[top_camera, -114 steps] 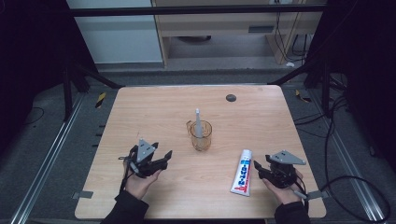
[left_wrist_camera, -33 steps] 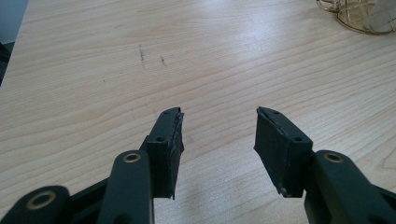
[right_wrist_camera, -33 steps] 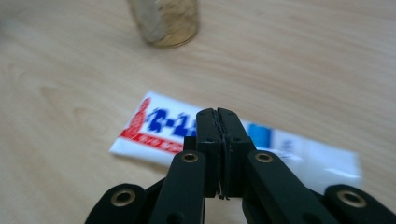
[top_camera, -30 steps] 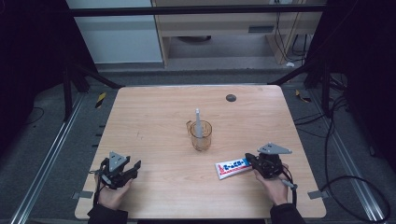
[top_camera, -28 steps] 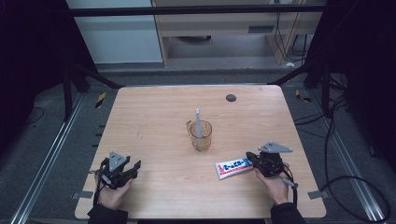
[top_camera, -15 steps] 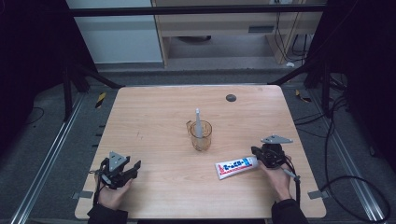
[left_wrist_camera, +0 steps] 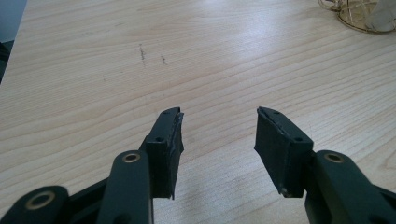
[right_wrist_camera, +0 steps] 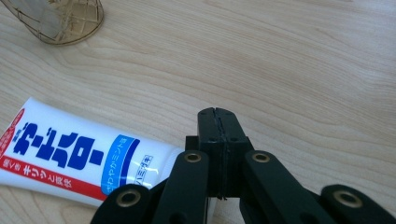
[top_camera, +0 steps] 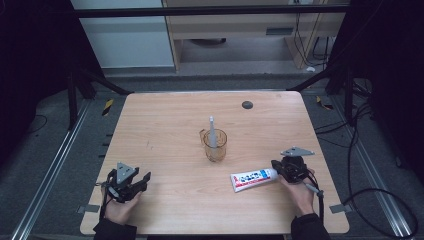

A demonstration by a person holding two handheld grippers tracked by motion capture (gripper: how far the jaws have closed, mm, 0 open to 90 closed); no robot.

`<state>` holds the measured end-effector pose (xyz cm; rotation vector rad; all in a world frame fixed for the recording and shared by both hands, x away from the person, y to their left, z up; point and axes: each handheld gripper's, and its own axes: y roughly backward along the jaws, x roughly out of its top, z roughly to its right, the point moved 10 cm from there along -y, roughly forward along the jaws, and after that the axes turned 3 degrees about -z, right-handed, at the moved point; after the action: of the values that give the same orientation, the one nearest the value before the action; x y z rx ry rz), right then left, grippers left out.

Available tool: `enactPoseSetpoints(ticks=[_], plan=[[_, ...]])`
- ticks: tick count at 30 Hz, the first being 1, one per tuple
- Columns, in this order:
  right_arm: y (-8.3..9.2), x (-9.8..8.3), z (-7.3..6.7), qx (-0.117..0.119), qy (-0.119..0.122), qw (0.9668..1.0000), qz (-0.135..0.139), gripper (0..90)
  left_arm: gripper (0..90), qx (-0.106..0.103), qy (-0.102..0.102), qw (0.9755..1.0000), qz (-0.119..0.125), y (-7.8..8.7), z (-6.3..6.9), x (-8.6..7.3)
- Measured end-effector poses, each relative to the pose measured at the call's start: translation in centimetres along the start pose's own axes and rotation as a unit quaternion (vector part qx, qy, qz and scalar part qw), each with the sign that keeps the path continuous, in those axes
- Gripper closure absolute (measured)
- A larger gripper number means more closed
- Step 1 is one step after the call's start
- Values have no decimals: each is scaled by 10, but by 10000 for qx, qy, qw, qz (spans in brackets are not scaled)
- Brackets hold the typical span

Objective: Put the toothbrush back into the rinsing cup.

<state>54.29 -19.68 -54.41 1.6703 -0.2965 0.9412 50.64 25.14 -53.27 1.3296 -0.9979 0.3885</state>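
Note:
A white toothpaste tube (top_camera: 252,178) (right_wrist_camera: 70,154) with blue and red print lies flat at the table's right front, its cap end toward my right gripper (top_camera: 276,165) (right_wrist_camera: 218,114). That gripper's jaws are pressed together with nothing between them, right beside the tube's cap end. An amber see-through cup (top_camera: 215,145) (right_wrist_camera: 60,21) stands mid-table with a white toothbrush (top_camera: 212,131) upright in it. At the left front, my left gripper (top_camera: 145,179) (left_wrist_camera: 219,116) hovers open above bare wood, pointing toward the cup (left_wrist_camera: 369,14).
The wooden table (top_camera: 165,125) has a small dark round disc (top_camera: 247,104) near its far edge. Dark frame bars and cables run along the floor on both sides. A pale cabinet stands beyond the far edge.
The tube has swung from pointing away to lying crosswise. My right gripper has shifted slightly away from the front edge. The left hand drew back toward the front left corner earlier and now rests.

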Motion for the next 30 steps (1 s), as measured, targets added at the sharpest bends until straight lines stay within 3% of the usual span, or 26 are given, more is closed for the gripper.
enactPoseSetpoints(ticks=[9, 17, 30], plan=[[8, -9, -2, 37, 71, 9999, -67, 900, 501, 16, 13, 10000, 13, 1, -1, 0], [17, -21, -11, 135, 133, 9996, -216, 900, 490, 43, 25, 10000, -6, 2, -2, 0], [22, -29, -20, 237, 158, 9993, -241, 900, 474, 111, 64, 9999, -111, 2, -5, -2]])
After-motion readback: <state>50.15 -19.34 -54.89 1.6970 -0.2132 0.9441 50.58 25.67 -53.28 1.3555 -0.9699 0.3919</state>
